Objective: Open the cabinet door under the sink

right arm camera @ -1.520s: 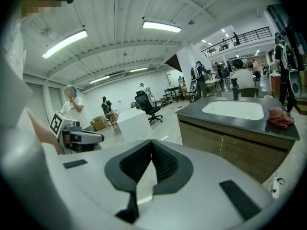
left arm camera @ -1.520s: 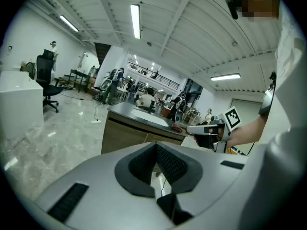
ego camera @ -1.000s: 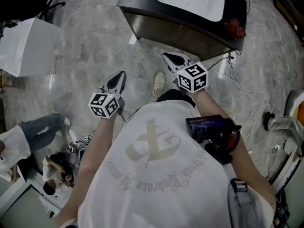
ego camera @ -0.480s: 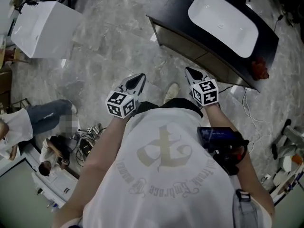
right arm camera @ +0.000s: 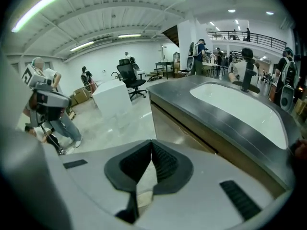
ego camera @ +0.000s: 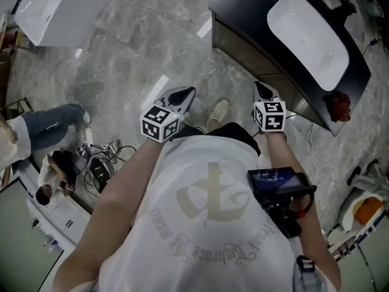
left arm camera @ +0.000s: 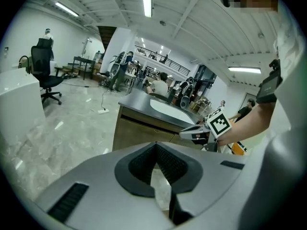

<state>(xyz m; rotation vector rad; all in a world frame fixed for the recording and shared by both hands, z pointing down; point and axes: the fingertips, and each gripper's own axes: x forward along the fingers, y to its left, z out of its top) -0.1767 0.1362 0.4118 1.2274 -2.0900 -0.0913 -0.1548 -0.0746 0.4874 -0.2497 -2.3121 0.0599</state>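
The sink cabinet (ego camera: 252,52) stands at the upper right of the head view, with a dark top and a white basin (ego camera: 311,40); its brown doors are closed. My left gripper (ego camera: 188,91) is shut and empty, out over the floor left of the cabinet. My right gripper (ego camera: 259,86), also shut and empty, hovers just in front of the cabinet front without touching it. In the left gripper view the shut gripper (left arm camera: 156,145) points at the cabinet front (left arm camera: 139,134), with the right gripper (left arm camera: 200,132) beside it. In the right gripper view the shut gripper (right arm camera: 151,143) faces the cabinet front (right arm camera: 178,128) below the basin (right arm camera: 240,110).
A red object (ego camera: 340,106) lies on the countertop's near end. A white tub (ego camera: 61,8) stands on the floor at upper left. A person (ego camera: 36,140) and cables (ego camera: 100,166) are at the left. A white cord (ego camera: 311,140) trails by the cabinet. My shoe (ego camera: 217,112) rests on the marble floor.
I have stepped closer to the cabinet. Both grippers have come down and forward toward it, the right one more. Both stayed shut.
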